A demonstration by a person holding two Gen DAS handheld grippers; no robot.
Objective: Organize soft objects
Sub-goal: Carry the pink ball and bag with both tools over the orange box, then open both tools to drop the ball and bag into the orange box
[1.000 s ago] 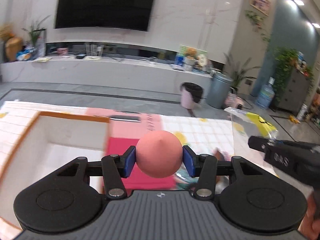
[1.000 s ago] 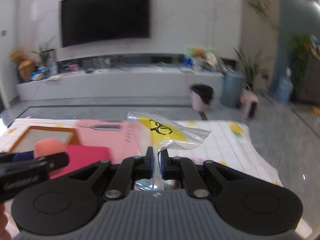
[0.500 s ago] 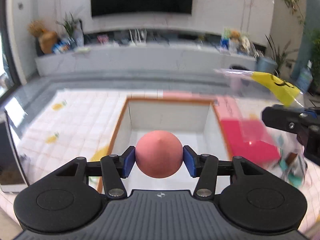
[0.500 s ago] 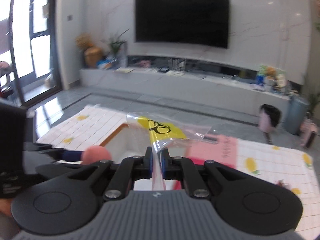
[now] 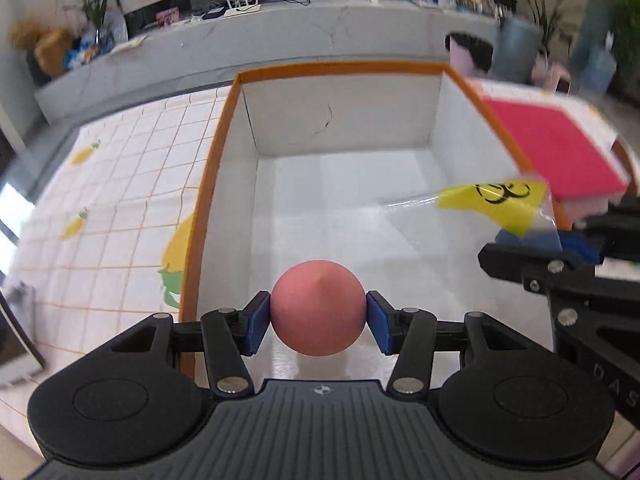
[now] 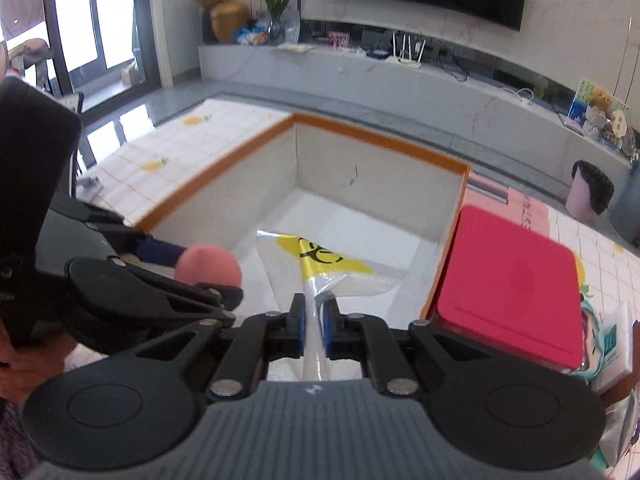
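Grippers both hover over the open box (image 5: 436, 108). Left gripper (image 5: 319, 322) pinches a pink ball (image 5: 319, 307) between its blue pads (image 5: 256, 322); right gripper (image 6: 313, 326) is pressed onto a clear bag (image 6: 320, 270) with a yellow label. A red pad (image 6: 508, 276) lies just beside the box.

The matt pink ball (image 5: 318, 307) looked foam-soft between the left claw's (image 5: 318, 322) blue pads; the bag (image 6: 320, 276) in the right claw (image 6: 313, 326) was glossy clear plastic.

Pink ball (image 5: 318, 307), biohazard bag (image 6: 320, 266) above box (image 5: 344, 70)
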